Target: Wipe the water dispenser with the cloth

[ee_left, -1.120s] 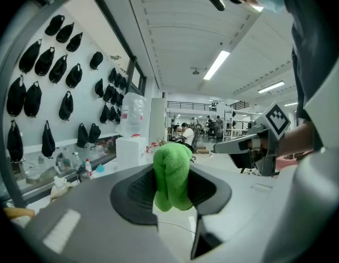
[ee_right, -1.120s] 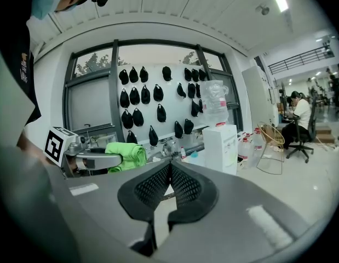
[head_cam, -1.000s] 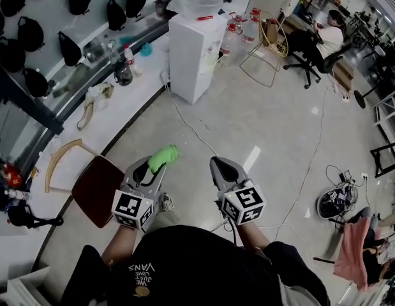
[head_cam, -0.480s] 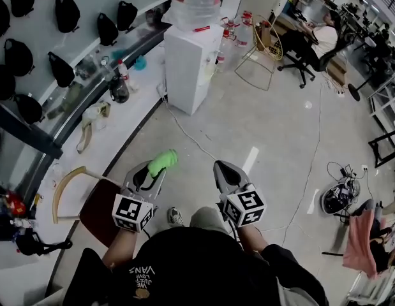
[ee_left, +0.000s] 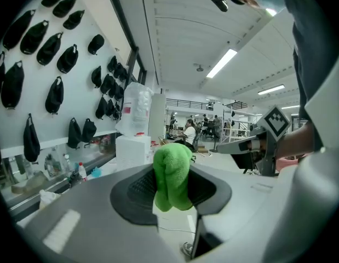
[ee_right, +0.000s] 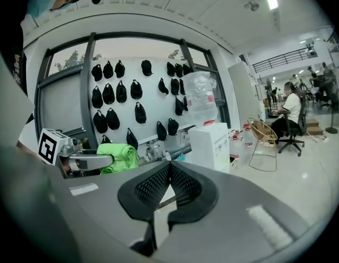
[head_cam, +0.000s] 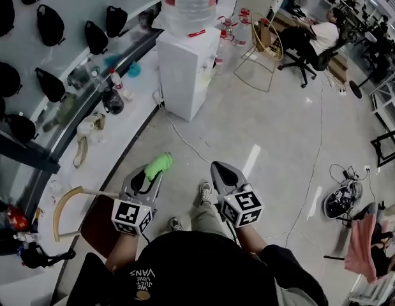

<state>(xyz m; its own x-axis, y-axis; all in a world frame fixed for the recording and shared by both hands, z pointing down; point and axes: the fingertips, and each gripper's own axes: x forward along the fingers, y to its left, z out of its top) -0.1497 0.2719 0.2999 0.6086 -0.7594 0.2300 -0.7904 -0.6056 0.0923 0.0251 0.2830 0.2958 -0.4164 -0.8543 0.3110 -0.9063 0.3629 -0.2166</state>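
Note:
A white water dispenser (head_cam: 186,69) with a clear bottle (head_cam: 191,5) on top stands on the floor ahead, against a white counter. It also shows far off in the left gripper view (ee_left: 133,147) and the right gripper view (ee_right: 208,145). My left gripper (head_cam: 154,171) is shut on a bright green cloth (head_cam: 159,166), which bulges between its jaws (ee_left: 172,175). My right gripper (head_cam: 220,169) is shut with nothing in it, its tips meeting (ee_right: 169,166). Both are held low in front of the person, well short of the dispenser.
A white counter (head_cam: 117,123) with bottles and bags runs along the left wall, under hanging black caps (head_cam: 50,24). A wooden chair (head_cam: 89,203) stands at the left. A cable (head_cam: 184,139) trails across the floor. A wire chair (head_cam: 261,50) and a seated person (head_cam: 318,37) are beyond.
The person has stepped forward; the dispenser sits a little nearer and lower in the head view. Both grippers keep the same pose, the green cloth still held in the left.

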